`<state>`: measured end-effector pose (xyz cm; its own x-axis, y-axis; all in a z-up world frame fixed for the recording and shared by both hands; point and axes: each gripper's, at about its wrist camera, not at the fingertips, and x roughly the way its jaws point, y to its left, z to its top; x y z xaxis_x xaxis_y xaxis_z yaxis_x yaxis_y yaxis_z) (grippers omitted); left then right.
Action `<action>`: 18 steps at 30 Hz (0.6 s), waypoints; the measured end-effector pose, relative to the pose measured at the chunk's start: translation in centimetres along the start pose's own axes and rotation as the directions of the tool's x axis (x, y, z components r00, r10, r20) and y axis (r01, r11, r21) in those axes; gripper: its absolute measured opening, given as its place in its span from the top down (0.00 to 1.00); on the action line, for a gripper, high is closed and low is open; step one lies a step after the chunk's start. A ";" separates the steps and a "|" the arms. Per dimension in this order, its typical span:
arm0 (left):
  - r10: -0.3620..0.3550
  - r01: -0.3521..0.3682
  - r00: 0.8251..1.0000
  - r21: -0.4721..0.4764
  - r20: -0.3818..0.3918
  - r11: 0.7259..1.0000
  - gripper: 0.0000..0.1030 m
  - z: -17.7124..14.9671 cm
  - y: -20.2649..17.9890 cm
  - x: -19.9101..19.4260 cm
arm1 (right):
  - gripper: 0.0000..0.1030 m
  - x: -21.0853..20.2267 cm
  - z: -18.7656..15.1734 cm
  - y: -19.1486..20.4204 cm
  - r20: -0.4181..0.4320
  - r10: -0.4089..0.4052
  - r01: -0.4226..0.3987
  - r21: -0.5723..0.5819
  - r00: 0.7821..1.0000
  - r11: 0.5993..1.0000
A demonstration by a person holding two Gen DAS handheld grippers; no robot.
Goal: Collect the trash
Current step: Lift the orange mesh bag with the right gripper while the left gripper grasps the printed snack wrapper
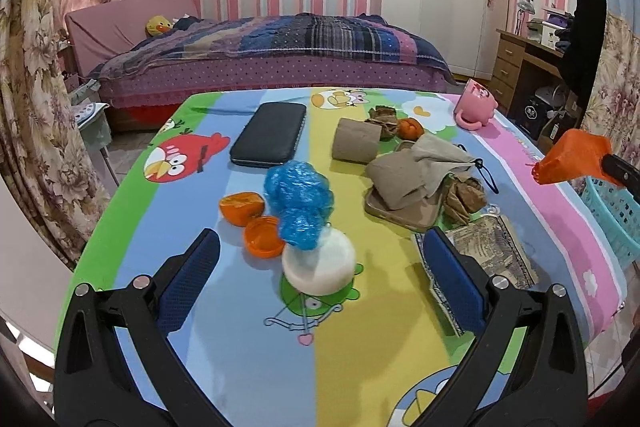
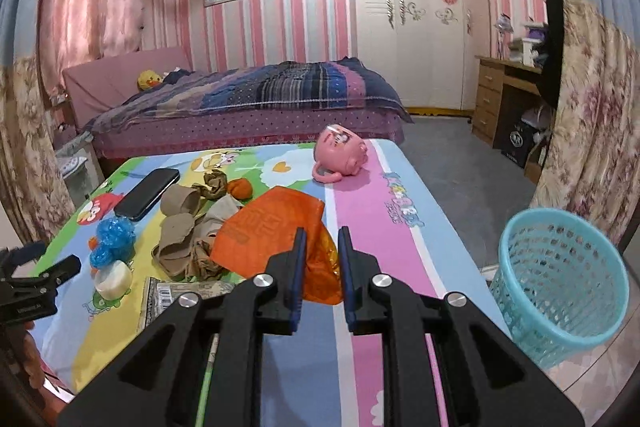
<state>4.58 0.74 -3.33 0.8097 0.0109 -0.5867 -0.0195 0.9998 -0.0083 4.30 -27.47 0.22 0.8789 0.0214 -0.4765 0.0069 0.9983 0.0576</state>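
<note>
The right hand-held gripper (image 2: pixel 322 267) is pinching an orange plastic wrapper (image 2: pixel 276 227), which hangs crumpled between and ahead of its pads, lifted clear of the surface (image 2: pixel 384 227). The relation that matters next, as I judge it, is wrapper to bin: the turquoise mesh basket (image 2: pixel 560 279) stands on the floor just off the surface's right edge, to the right of the right gripper and slightly ahead of it, with nothing between them. This hand is by far the nearer to it.

The left hand-held gripper (image 1: pixel 320 279) is spread wide and holds nothing. Just ahead of it, roughly centred between its fingers, lies a white round lid (image 1: pixel 320 263), touching a crumpled blue plastic bag (image 1: pixel 300 199) beyond it; left of that are two orange peel halves (image 1: pixel 250 219). To the right near the right finger lies a printed paper sheet (image 1: pixel 492 251).

Farther back sit crumpled brown paper (image 1: pixel 466 197) and a beige cloth pouch (image 1: pixel 424 167) on a tray, a cardboard roll (image 1: pixel 356 145), and a black case (image 1: pixel 268 135) at left. At the far right edge a pink mug (image 1: pixel 476 103) lies tipped over. A bed (image 1: pixel 260 63) stands beyond the surface.
</note>
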 end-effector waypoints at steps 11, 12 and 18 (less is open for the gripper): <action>-0.039 0.039 0.998 -0.009 -0.049 0.999 0.05 -1.0 -2.1 2.2 | 0.84 0.3 -1.6 -1.5 -0.034 -0.074 0.074 0.004 0.997 0.997; -0.043 0.043 0.997 0.006 -0.060 0.999 0.05 -1.2 -2.7 2.6 | 0.84 0.3 -1.7 -1.5 -0.034 -0.072 0.072 0.009 0.997 0.997; -0.105 0.107 0.985 0.013 -0.136 0.994 0.05 -2.0 -4.7 4.6 | 0.84 0.4 -1.8 -1.6 -0.039 -0.077 0.077 0.000 0.996 0.997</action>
<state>7.27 -3.98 -7.59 0.7202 -0.0963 -0.6870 0.0752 0.9953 -0.0607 3.74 -28.95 -1.61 0.8564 -0.0533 -0.5135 0.0746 0.9970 0.0209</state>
